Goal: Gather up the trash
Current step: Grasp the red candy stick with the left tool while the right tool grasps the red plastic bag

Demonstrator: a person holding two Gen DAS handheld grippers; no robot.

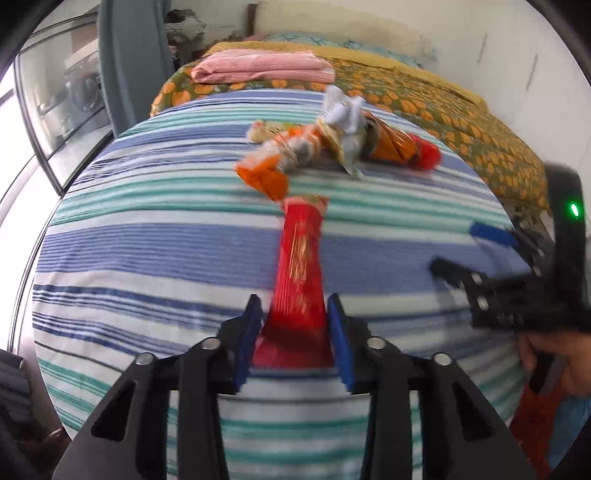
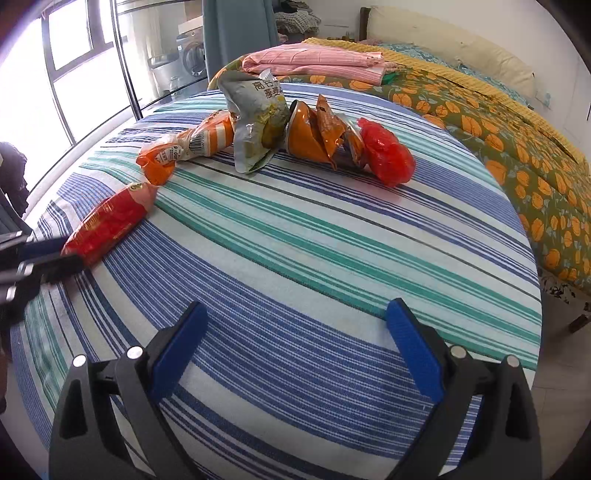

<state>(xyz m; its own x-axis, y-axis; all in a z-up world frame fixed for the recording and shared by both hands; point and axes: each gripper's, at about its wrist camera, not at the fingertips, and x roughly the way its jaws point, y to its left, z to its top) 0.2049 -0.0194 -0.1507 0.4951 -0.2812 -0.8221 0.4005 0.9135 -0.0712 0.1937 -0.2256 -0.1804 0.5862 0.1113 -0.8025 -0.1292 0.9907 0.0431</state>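
Note:
My left gripper [image 1: 295, 306] is shut on a long red snack wrapper [image 1: 301, 273]; the wrapper also shows in the right wrist view [image 2: 107, 225], at the left with the left gripper's fingers [image 2: 55, 258] on its near end. Beyond it lie an orange-and-white wrapper [image 2: 188, 144], a grey pouch [image 2: 255, 122], an orange crumpled wrapper [image 2: 317, 133] and a red plastic bag [image 2: 386, 151], in a row on the striped sheet [image 2: 295, 258]. My right gripper [image 2: 295, 332] is open and empty above the sheet; it also shows in the left wrist view [image 1: 476, 247].
A folded pink cloth [image 2: 314, 61] lies on the orange-patterned quilt [image 2: 517, 147] behind the trash. Windows [image 2: 66, 74] are at the left, a wall and pillow [image 2: 443, 33] at the back. A person's hand [image 1: 554, 354] holds the right gripper.

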